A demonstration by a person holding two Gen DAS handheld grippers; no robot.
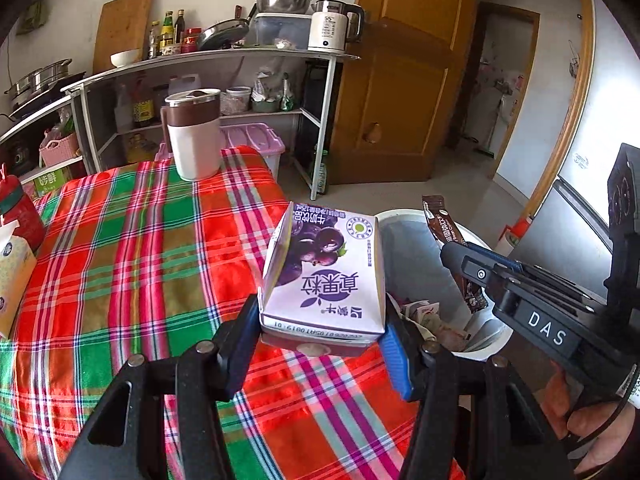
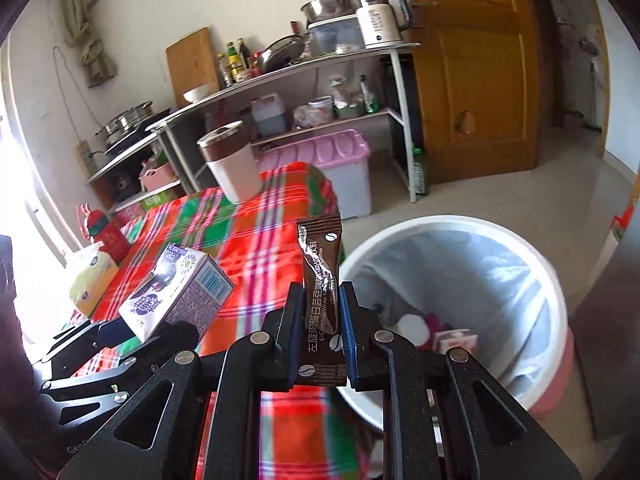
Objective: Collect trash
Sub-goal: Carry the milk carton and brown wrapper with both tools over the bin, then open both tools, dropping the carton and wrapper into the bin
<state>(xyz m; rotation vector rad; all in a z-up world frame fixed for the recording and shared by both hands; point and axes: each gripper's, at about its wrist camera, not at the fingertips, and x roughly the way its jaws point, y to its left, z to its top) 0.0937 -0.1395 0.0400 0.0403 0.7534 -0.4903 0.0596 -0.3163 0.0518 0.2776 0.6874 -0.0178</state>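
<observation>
Got the purple-and-white milk carton [image 1: 324, 280] clamped in my left gripper [image 1: 322, 344] and the brown coffee sachet [image 2: 322, 300] pinched in my right gripper [image 2: 320, 340], both at the table edge, next I'd carry them over the white plastic-lined trash bin [image 2: 452, 226] and let go.

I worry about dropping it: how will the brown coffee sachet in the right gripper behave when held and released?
The coffee sachet is probably floppy: it is thin and crinkled. It looks light, since the right gripper holds it upright by its lower part. Its glossy foil may be slippery. Released over the trash bin, it may flutter.

Jug [image 1: 194, 134] on plaid cloth [image 1: 132, 248] — kettle [image 1: 332, 26] above.
</observation>
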